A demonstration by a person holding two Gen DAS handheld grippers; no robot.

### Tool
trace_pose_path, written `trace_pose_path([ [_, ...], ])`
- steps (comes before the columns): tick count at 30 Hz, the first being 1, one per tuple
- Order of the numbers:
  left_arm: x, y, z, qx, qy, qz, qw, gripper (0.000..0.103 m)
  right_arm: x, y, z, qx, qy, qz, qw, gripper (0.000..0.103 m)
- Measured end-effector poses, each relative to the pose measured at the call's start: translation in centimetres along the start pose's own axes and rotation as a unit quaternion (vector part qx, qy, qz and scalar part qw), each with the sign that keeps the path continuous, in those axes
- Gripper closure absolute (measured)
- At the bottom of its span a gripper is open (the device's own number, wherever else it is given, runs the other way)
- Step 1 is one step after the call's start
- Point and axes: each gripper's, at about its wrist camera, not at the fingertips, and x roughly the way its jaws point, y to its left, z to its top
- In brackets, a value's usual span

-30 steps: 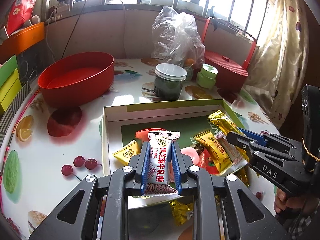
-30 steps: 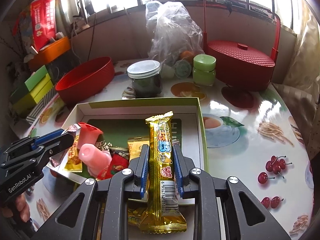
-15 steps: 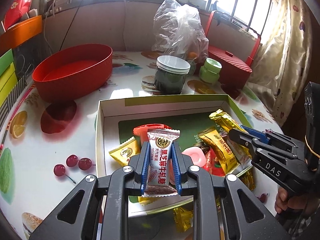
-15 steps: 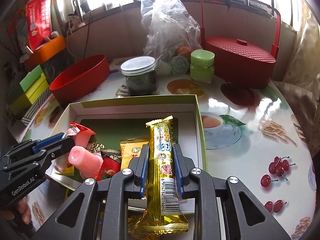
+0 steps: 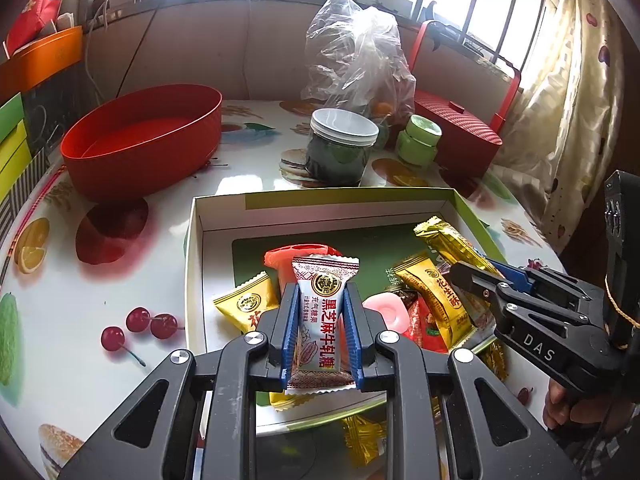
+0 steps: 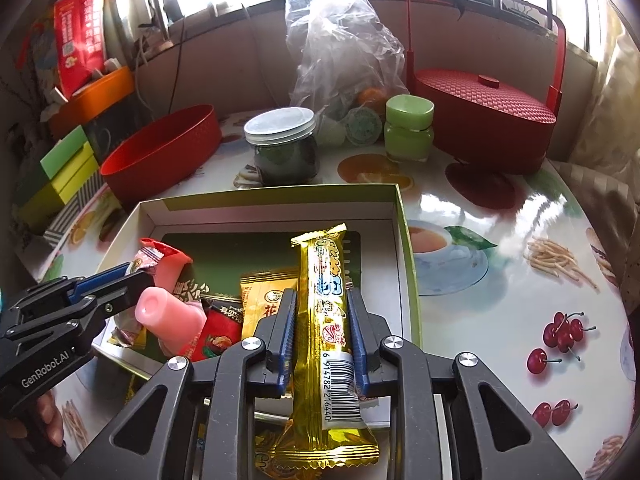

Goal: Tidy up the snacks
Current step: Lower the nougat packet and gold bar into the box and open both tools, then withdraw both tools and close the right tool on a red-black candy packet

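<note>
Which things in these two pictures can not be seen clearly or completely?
- Left wrist view: the bottom of the white sesame candy wrapper is covered by the left gripper fingers.
- Right wrist view: the long gold snack bar hides the packets under it; the right gripper is opening around it.
- Both views: the closed red woven basket hides its contents.
- The crumpled clear plastic bag blurs what is inside.

The counter [image 6: 520, 208] wears a glossy fruit-print cloth. An open snack box [image 6: 404, 240] sits at its centre. At ten o'clock stands a red oval tub [image 6: 160, 156], at twelve a dark jar [image 6: 286, 148] before a plastic bag [image 6: 344, 48], and at one a green pot [image 6: 409, 128] beside a red lidded basket [image 6: 486, 120].
</note>
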Motion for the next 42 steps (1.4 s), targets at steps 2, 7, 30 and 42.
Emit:
trace_pose_path([
  [2, 0.0, 0.0, 0.0, -0.001, 0.0, 0.0, 1.0, 0.08, 0.0, 0.1, -0.1, -0.002, 0.0, 0.001, 1.0, 0.077],
  [7, 0.2, 0.2, -0.1, -0.003, 0.005, 0.003, 1.0, 0.073, -0.2, 0.4, -0.2, -0.006, 0.0, -0.001, 1.0, 0.073],
  [30, -3.2, -0.2, -1.0, -0.007, -0.013, -0.01, 0.9998, 0.062, -3.4, 1.9, -0.5, -0.017, -0.03, -0.01, 0.999, 0.058],
  [42, -6.0, 0.0, -2.3, -0.012, -0.026, 0.004, 0.9996, 0.061, -6.1, 2.8, -1.6, -0.02, -0.047, 0.001, 0.999, 0.057],
])
